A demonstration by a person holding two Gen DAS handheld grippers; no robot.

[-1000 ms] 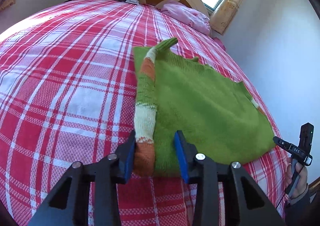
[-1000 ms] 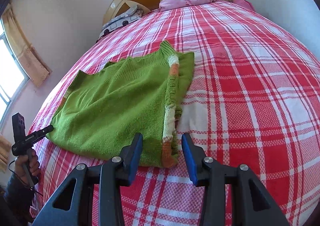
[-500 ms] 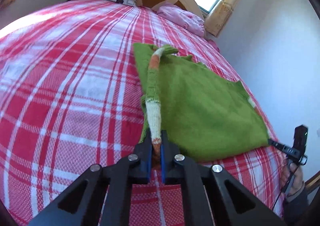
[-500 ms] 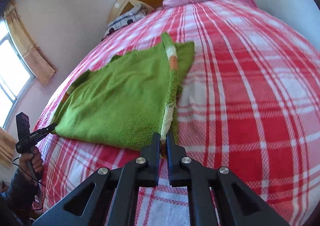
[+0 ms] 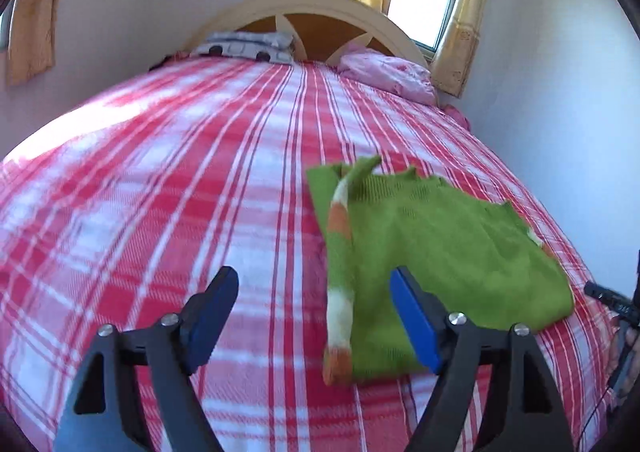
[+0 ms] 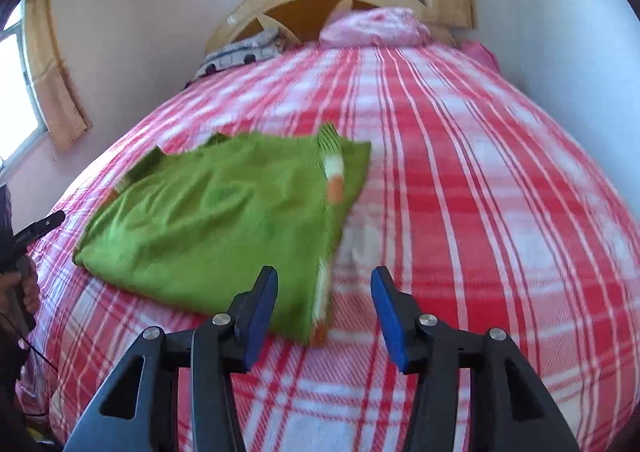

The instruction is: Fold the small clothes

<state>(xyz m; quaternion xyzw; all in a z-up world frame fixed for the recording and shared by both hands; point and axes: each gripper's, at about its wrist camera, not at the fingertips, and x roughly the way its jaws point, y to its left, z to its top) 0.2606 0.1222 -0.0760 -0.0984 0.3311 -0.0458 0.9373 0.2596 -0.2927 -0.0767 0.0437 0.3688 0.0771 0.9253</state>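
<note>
Both tools stood apart and empty: the left tool [image 5: 312, 316] and the right tool [image 6: 324, 312] each hung above the near edge of the green sweater [image 5: 440, 252], which lay flat on the red plaid bed [image 5: 180, 191]. Its striped sleeve [image 5: 340, 292] ran lengthwise away from the cameras, along the sweater's left edge. That sleeve's cuff sat between the spread fingers of both tools, so either looked placed to take it.
</note>
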